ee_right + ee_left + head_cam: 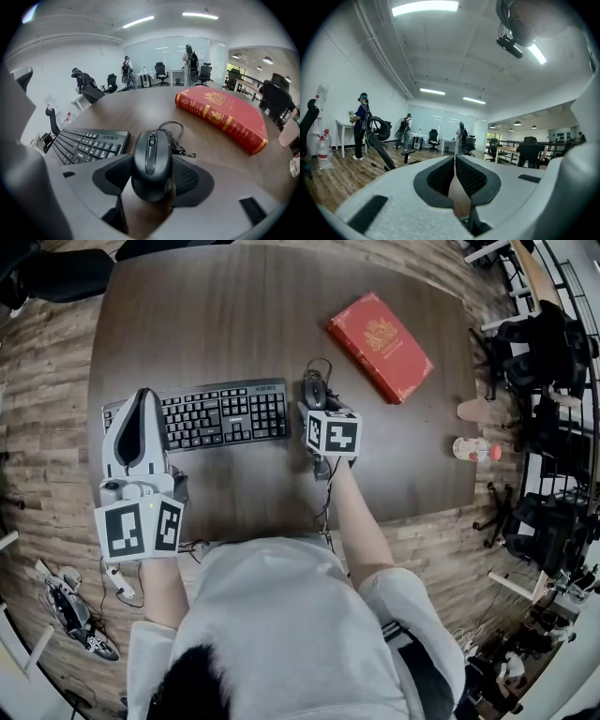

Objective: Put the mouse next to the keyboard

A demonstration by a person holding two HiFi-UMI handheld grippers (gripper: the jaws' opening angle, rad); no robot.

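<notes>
A black wired mouse (314,388) (151,159) lies just right of the black keyboard (211,413) (89,140) on the dark brown table (206,315). My right gripper (316,401) (152,165) is shut on the mouse, its dark pads pressing on both sides. The mouse's coiled cable (176,133) trails beyond it. Over the keyboard's left end my left gripper (142,395) (454,159) is shut with nothing in it, its pads touching. In the left gripper view it points up toward the room and ceiling.
A red book (380,345) (222,115) lies on the table at the back right. Near the table's right edge lies a small bottle (473,449). Office chairs and people stand far off in the room.
</notes>
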